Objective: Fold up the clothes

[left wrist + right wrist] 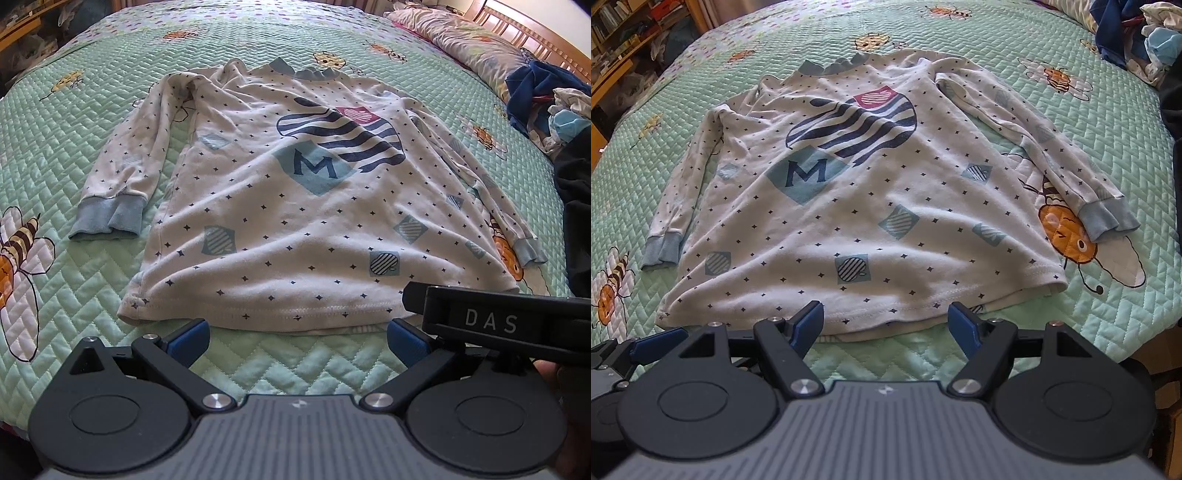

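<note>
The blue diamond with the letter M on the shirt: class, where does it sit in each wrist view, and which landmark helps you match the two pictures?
Left wrist view: the blue diamond with the M lies just right of centre, in the upper half of the picture.
Right wrist view: it lies left of centre, in the upper half.
Shared landmark: the striped navy apple print directly above it.

In the left wrist view, a heap of clothes (554,99) ran off the right edge of the frame, and the headboard (524,33) was cut by the upper right corner. The right claw's body (506,321) covered the shirt's (295,221) lower right hem corner. In the right wrist view, shelves (624,29) at upper left were too blurred to read, and only one finger of the left claw (659,341) showed at lower left.
</note>
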`<state>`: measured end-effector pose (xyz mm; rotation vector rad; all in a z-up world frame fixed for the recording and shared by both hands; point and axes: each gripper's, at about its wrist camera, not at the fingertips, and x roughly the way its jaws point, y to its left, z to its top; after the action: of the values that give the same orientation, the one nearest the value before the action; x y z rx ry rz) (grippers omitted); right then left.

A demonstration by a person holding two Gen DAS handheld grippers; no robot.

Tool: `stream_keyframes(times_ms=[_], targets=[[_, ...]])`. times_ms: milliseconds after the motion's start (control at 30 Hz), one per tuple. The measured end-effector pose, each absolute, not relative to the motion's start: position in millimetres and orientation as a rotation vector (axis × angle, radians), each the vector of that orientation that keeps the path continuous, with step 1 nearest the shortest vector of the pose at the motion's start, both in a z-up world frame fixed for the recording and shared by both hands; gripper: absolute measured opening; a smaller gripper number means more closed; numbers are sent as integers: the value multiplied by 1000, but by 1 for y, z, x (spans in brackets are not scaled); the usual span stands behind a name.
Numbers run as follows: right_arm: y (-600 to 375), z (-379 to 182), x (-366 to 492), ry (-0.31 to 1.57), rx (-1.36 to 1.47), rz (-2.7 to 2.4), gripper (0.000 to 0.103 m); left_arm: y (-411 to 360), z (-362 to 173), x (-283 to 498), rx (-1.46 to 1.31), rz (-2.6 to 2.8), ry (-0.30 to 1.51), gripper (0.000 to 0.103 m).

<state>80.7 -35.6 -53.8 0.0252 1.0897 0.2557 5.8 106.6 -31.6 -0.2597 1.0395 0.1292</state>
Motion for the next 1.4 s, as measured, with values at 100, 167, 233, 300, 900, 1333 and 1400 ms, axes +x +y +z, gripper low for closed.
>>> stream_keyframes(times_ms=[100,167,233,300,900,1333,1400], targets=[[-36,-53,78,1065,29,271,75,108,-33,5,-263,134,1042,102],[-38,-51,77,1029,27,277,75,112,-33,4,-270,141,1042,102],[-43,-51,74,975,37,301,75,118,-33,3,-277,148,1038,102],[-53,-54,71,910,74,350,75,130,-30,1,-290,156,1024,102],[-92,-87,84,664,322,449,77,289,5,117,-359,168,788,102],[-78,-112,106,528,388,734,80,359,-21,295,-192,-43,854,98],[-73,-113,109,543,382,755,80,358,-32,311,-156,-107,869,98]])
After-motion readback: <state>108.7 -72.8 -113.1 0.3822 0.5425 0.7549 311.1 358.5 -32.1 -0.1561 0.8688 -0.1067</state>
